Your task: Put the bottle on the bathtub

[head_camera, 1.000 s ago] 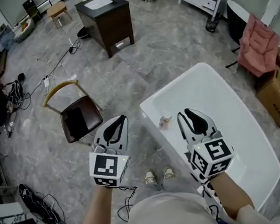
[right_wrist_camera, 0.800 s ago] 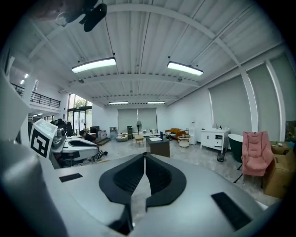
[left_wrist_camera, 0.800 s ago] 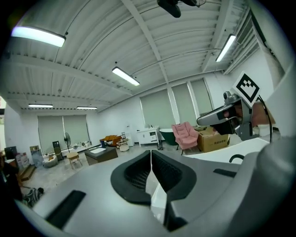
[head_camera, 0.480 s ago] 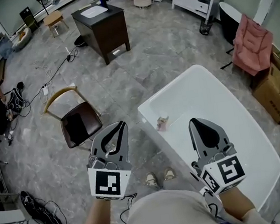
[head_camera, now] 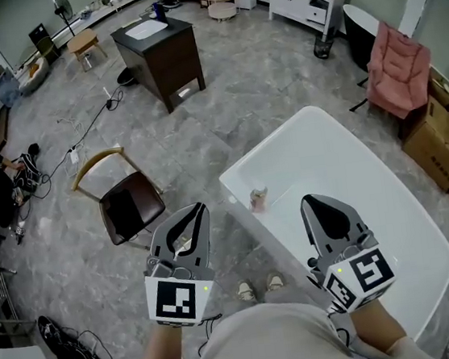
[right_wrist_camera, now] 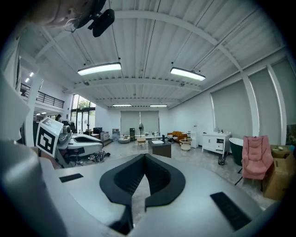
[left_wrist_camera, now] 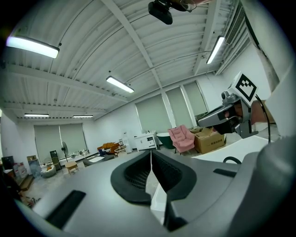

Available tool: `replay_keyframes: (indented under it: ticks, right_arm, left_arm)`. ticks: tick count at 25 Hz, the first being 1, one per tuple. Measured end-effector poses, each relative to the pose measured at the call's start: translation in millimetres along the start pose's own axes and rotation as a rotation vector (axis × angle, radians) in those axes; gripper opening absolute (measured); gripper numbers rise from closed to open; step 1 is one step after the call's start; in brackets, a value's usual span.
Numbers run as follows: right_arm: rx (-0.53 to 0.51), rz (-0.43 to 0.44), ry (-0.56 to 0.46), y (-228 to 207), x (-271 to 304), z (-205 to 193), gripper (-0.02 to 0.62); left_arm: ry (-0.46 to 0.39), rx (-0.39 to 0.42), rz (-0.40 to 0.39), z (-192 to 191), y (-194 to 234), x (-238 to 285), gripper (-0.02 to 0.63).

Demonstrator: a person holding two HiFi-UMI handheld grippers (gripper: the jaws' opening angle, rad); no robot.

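A small pale bottle [head_camera: 258,198] stands upright at the near left corner of the white bathtub [head_camera: 265,145], on or just inside its rim. My left gripper [head_camera: 198,209] hangs over the floor left of the tub, shut and empty, its tips a short way left of the bottle. My right gripper [head_camera: 308,202] is over the tub's near end, right of the bottle, also shut with nothing in it. Each gripper view shows its own jaws meeting at the tips, at left gripper [left_wrist_camera: 151,152] and right gripper [right_wrist_camera: 144,156], aimed level across the room.
A brown chair [head_camera: 125,196] stands left of the tub. A dark cabinet with a basin [head_camera: 159,53] is farther back. A pink armchair [head_camera: 393,64] and a cardboard box [head_camera: 439,144] stand at the right. Cables [head_camera: 65,332] lie on the floor at the left. My shoes [head_camera: 258,286] are beside the tub.
Both grippers have drawn back toward my body, away from the bottle, and stayed shut. The bottle has kept its place on the tub.
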State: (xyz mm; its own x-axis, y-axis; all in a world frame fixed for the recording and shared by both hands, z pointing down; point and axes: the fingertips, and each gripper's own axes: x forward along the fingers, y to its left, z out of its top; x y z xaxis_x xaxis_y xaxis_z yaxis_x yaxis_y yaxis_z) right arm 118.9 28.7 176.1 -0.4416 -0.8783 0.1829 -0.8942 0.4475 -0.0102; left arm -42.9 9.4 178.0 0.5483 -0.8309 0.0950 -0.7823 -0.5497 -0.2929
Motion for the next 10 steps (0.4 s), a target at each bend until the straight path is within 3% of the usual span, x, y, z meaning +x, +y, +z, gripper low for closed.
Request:
replay_keyframes:
  ticks: [4, 10]
  right_arm:
    - [0.04, 0.007, -0.001, -2, 0, 2, 0.029]
    - [0.02, 0.006, -0.003, -1, -4, 6, 0.029]
  left_arm:
    - [-0.032, -0.096, -0.015, 10, 1, 4, 0.025]
    - [-0.046, -0.072, -0.006, 19, 0, 6, 0.025]
